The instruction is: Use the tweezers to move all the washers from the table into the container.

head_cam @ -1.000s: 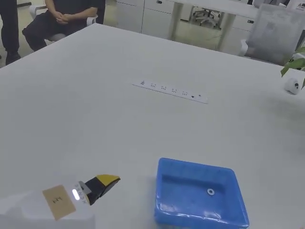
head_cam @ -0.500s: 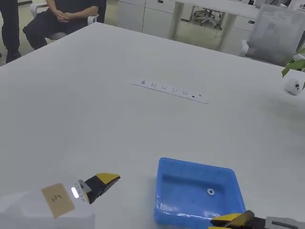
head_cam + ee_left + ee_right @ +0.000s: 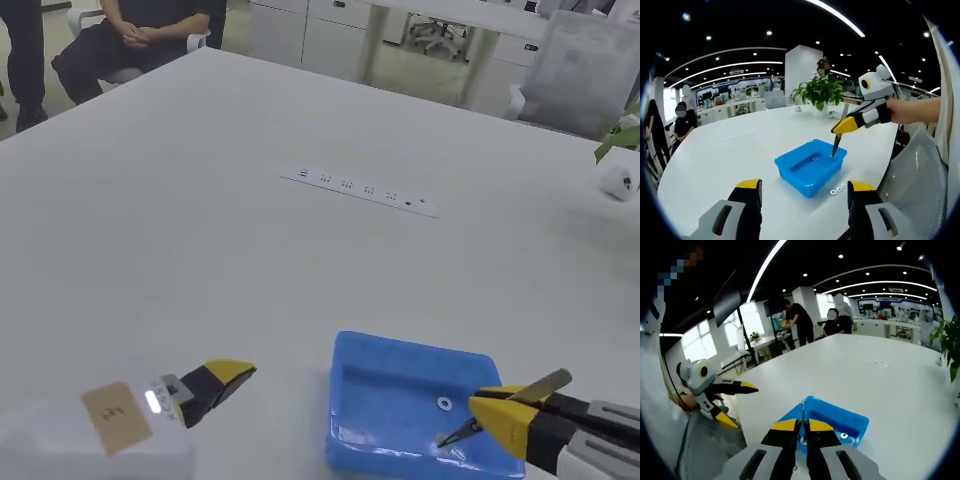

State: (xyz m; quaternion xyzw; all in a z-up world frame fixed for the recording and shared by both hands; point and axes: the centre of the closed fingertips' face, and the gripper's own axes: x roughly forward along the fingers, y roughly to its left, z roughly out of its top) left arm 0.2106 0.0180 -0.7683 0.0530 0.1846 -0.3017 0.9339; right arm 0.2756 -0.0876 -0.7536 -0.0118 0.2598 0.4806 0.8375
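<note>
Closest to us, the left gripper (image 3: pixel 805 186) has its jaws spread wide with nothing between them. In the head view the left gripper (image 3: pixel 236 377) sits low left over the white table (image 3: pixel 200 220), left of the container and apart from it.

The right gripper (image 3: pixel 802 424) has its jaws pinched nearly together on the tweezers (image 3: pixel 803 412), which stick out forward between them. In the head view the right gripper (image 3: pixel 492 408) is at the right side of the blue container (image 3: pixel 385 395). The tweezers (image 3: pixel 458 433) angle down with their tips inside it. The left gripper view agrees: the right gripper (image 3: pixel 842 126) is above the container (image 3: pixel 795 175) and the tweezers (image 3: pixel 835 145) point down into it. We cannot tell whether the tips hold anything.

One washer (image 3: pixel 442 404) lies flat on the container floor, near the tweezer tips but apart from them. Three more washers (image 3: pixel 839 189) sit in a short row on the table just beside the container, near the table edge.

Further out, a white power strip (image 3: pixel 360 190) lies flat mid-table, well apart from the container. At the right edge are a small white round object (image 3: pixel 618 181) and green plant leaves (image 3: pixel 622 135). Past the table a seated person (image 3: pixel 130 35) is at top left and a grey chair (image 3: pixel 585 70) at top right.
</note>
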